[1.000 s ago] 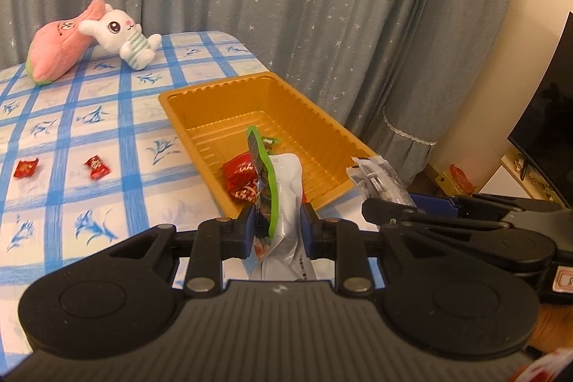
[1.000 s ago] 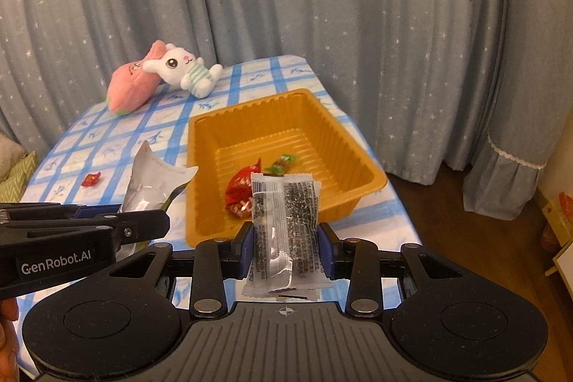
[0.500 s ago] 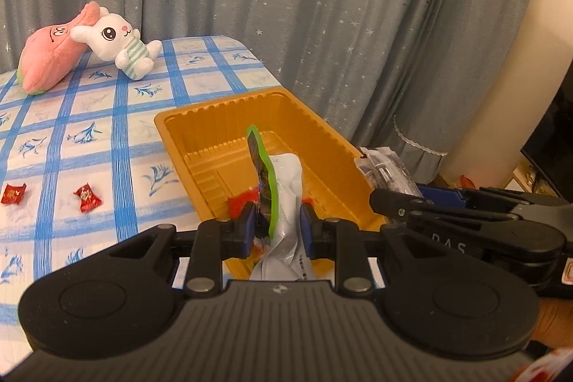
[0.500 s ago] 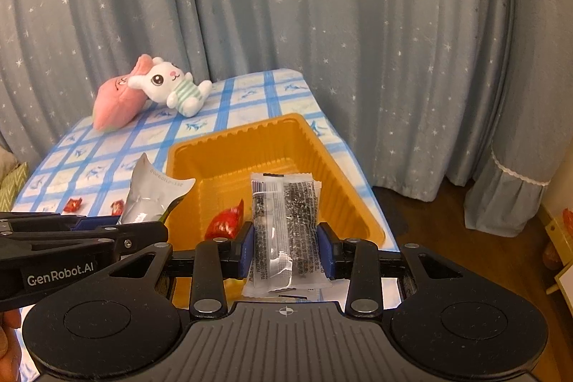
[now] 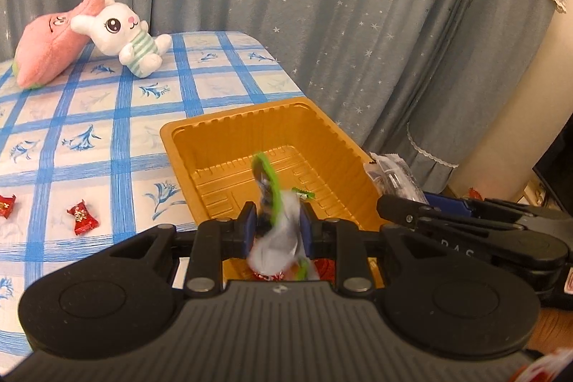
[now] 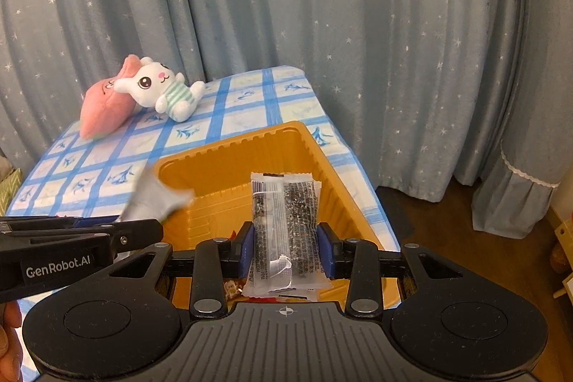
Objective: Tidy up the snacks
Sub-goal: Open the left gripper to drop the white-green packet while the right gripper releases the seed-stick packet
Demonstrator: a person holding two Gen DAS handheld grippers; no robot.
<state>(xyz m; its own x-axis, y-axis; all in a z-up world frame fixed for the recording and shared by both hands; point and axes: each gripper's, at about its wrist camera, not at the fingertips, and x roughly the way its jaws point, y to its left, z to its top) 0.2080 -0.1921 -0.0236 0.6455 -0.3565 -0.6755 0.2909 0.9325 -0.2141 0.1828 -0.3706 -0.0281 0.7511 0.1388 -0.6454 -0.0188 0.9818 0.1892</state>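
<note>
Two grippers, each loaded, over orange tray (image 5: 179, 145). Left gripper (image 5: 277, 231) clenched on silver pouch with green edge (image 5: 275, 224), blurred. Right gripper (image 6: 286, 249) clamped on clear sesame-bar packet (image 6: 284, 231). Below, tray already held red wrapped snack (image 5: 266, 274) and green-wrapped candy (image 5: 304, 193). Further left on checked tablecloth (image 5: 89, 110), two red candies (image 5: 82, 212) not yet collected. Plush rabbit (image 5: 125, 38) and pink plush (image 5: 50, 56) at far end. Judged: roughly midway; both held packs to drop, candies left.
</note>
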